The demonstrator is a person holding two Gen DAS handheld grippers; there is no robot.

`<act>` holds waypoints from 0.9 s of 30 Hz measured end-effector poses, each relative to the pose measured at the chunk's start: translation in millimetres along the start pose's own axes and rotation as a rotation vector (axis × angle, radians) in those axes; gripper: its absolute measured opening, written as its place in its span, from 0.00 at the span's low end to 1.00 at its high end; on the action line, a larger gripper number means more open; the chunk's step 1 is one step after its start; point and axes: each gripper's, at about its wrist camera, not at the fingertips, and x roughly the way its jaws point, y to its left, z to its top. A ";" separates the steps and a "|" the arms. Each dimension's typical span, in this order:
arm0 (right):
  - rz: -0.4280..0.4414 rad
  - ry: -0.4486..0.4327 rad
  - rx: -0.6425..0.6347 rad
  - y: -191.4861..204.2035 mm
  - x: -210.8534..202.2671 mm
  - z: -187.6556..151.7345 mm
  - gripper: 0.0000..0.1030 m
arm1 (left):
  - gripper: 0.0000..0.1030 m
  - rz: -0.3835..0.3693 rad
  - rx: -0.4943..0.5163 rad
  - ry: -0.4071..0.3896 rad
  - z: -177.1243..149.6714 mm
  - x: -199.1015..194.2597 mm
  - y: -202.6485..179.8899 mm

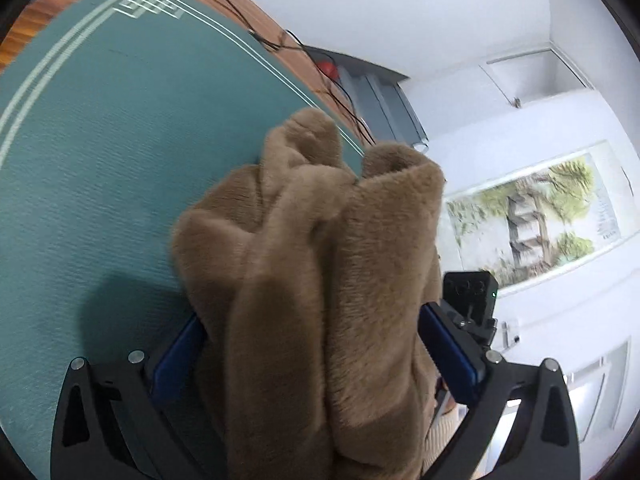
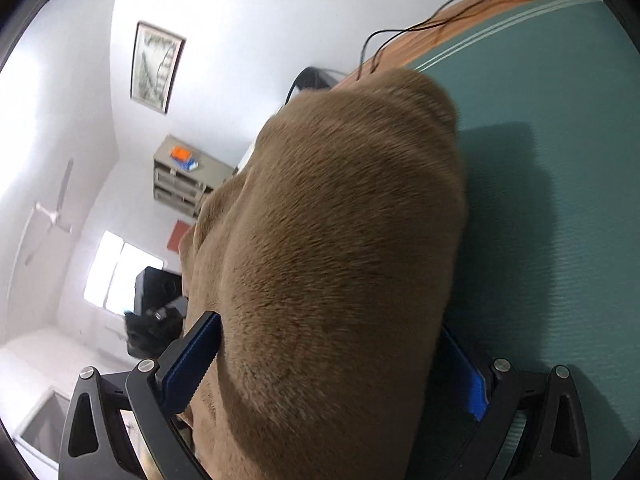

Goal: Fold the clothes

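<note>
- The left tongs [image 1: 316,356] stood spread wide, a thick bundle of tan fleece garment [image 1: 320,264] filling the gap between the blue pads [image 1: 448,352]; the left-hand pad was mostly buried under the pile, and whether either pad pressed the fabric could not be told.
- The right tongs [image 2: 332,364] also stood wide, with the same tan fleece garment [image 2: 336,248] bulging between and over them; the blue pads [image 2: 196,356] lay against its sides, but a true pinch could not be made out.
- In both views the garment hid the fingertips and ran off the lower edge, so its full shape stayed unknown.
- It hung bunched above the green mat [image 1: 120,168] on the desk [image 1: 44,12], seemingly clear of it, its shadow falling on the mat.
- Beside the right-hand pad in the left wrist view sat a small black device [image 1: 472,292], partly covered.
- Black cables [image 1: 280,40] trailed along the desk's wooden edge.
- Beyond, a blurred landscape picture [image 1: 540,216] hung on the white wall.
</note>
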 end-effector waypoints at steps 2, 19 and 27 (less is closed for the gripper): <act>-0.021 0.012 -0.019 3.6 7.0 2.1 0.99 | 0.99 0.048 0.025 0.022 1.7 6.8 -5.9; -0.021 -0.048 -0.052 7.0 10.0 1.9 0.64 | 0.55 0.119 0.008 0.024 -10.6 5.9 -20.8; -0.043 -0.107 -0.106 27.7 -15.1 0.1 0.57 | 0.53 0.124 0.047 0.008 -30.7 -0.1 -64.3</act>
